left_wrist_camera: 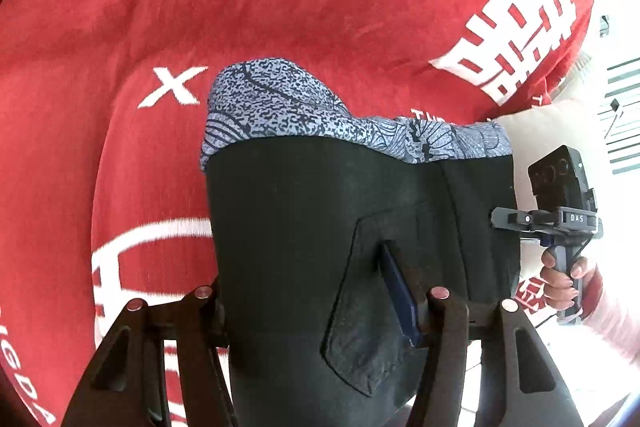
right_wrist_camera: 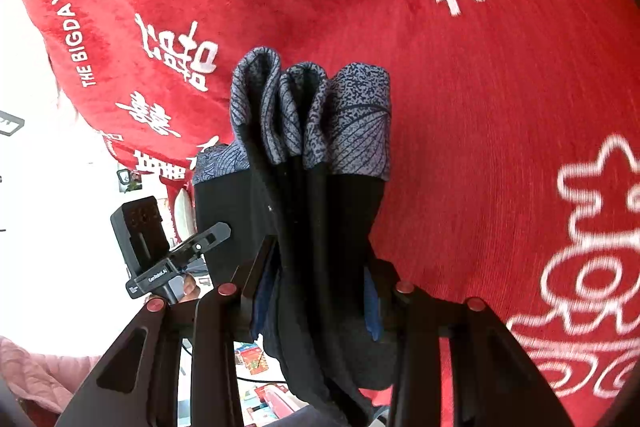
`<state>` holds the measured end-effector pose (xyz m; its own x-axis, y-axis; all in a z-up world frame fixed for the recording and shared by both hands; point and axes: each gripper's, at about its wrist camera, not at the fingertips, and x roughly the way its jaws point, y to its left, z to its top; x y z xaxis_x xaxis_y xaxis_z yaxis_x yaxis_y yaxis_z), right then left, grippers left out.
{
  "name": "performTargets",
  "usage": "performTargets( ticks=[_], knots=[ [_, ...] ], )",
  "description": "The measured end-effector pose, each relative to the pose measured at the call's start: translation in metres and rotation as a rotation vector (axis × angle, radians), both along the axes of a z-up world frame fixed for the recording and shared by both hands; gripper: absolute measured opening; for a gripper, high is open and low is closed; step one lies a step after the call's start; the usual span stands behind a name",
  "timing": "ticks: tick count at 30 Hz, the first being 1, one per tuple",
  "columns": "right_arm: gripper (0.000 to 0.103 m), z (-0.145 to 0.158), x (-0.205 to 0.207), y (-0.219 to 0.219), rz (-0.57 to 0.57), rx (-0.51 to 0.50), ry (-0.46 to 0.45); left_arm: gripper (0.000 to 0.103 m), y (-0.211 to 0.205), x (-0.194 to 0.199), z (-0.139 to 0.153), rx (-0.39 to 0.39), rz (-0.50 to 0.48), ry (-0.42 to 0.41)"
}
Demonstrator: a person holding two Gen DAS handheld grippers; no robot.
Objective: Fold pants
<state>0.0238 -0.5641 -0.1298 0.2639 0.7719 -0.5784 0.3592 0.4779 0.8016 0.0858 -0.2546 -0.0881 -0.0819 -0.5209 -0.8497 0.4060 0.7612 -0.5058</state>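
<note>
Black pants with a blue-grey patterned band at the far end hang lifted over a red blanket. My left gripper is shut on the cloth beside a back pocket. Its blue pad presses on the fabric, and the other finger is hidden behind the pants' edge. In the right wrist view the pants are bunched in folds. My right gripper is shut on that bunch, with the patterned band hanging beyond it.
The red blanket with white lettering covers the surface under both grippers. A hand holds the right gripper's handle at the pants' right edge. A white cushion lies beyond the blanket's right edge. Small items lie on the floor below.
</note>
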Motion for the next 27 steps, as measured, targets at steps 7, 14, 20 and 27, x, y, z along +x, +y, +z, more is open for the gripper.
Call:
performTargets(
  ticks=[7,14,20,27],
  knots=[
    [0.041,0.002,-0.034,0.012,-0.026,0.021,0.02,0.061,0.016,-0.029,-0.002,0.018,0.002,0.019],
    [0.043,-0.024,-0.043,0.023,0.024,-0.066,0.057,0.065,0.026,-0.044,-0.042,0.069,0.033,0.025],
    [0.052,-0.025,-0.04,0.029,0.072,-0.158,0.033,0.083,0.028,-0.047,-0.044,0.123,0.072,-0.014],
    [0.058,-0.016,-0.041,0.032,0.102,-0.225,0.027,0.09,0.025,-0.051,-0.028,0.228,0.104,-0.093]
  ],
)
